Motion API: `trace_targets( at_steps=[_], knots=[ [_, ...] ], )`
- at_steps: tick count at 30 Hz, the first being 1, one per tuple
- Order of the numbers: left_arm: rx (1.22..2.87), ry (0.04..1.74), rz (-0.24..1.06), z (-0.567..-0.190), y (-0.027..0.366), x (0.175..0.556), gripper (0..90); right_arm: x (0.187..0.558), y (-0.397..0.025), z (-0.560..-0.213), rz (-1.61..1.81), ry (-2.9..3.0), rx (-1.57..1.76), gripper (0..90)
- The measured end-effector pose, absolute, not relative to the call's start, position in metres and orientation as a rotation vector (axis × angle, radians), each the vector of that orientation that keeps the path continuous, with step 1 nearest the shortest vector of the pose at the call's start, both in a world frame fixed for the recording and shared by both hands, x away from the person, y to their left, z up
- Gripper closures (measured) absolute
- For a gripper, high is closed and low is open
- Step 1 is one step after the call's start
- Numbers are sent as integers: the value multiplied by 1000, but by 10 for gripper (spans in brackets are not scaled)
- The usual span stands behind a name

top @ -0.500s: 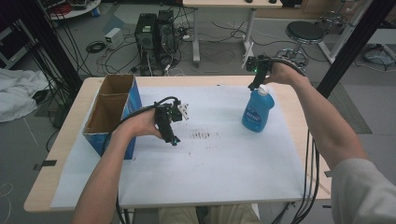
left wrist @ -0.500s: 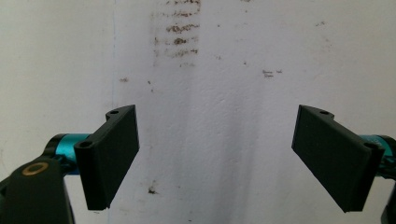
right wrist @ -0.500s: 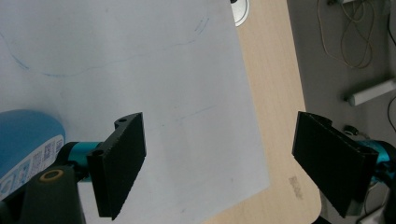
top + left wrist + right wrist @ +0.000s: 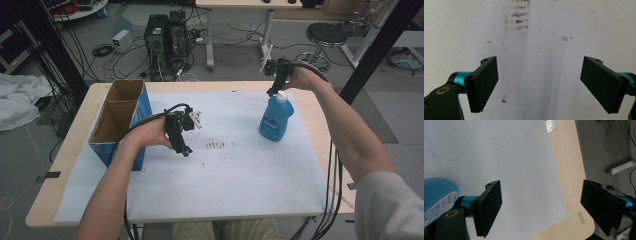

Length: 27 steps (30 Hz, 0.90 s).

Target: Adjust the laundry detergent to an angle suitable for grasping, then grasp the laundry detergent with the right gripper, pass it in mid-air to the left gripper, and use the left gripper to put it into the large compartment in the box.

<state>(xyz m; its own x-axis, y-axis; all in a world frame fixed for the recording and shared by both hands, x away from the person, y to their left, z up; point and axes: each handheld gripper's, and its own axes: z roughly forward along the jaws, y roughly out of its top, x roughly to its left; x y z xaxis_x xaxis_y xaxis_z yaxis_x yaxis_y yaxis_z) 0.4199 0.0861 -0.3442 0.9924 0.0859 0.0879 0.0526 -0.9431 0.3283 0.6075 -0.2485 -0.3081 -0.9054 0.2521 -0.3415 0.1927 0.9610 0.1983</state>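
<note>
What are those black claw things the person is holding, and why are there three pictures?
Those are grippers, hand-held pinchers with two black jaws. The person holds one in each hand. One picture looks down from above the table. There the left gripper hovers over brown smudges on the white sheet, and the right gripper is up by the white cap of the blue bottle. A cardboard box stands at the left. The other two pictures come from little cameras riding on each gripper, looking along its jaws. Both grippers are open and hold nothing.
</note>
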Motion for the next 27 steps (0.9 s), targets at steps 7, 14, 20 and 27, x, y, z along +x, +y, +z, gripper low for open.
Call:
trace_targets(
  at_steps=[7,14,20,27],
  knots=[
    [2803,91,167,-340,87,415,149,606,-248,-304,236,2731,320,166],
    [2804,103,172,-339,89,414,150,605,-250,-304,230,2736,324,166],
    [2802,107,170,-338,89,412,149,603,-257,-299,235,2723,346,166],
    [2805,99,167,-341,87,412,149,600,-272,-300,192,2704,390,166]
  ],
)
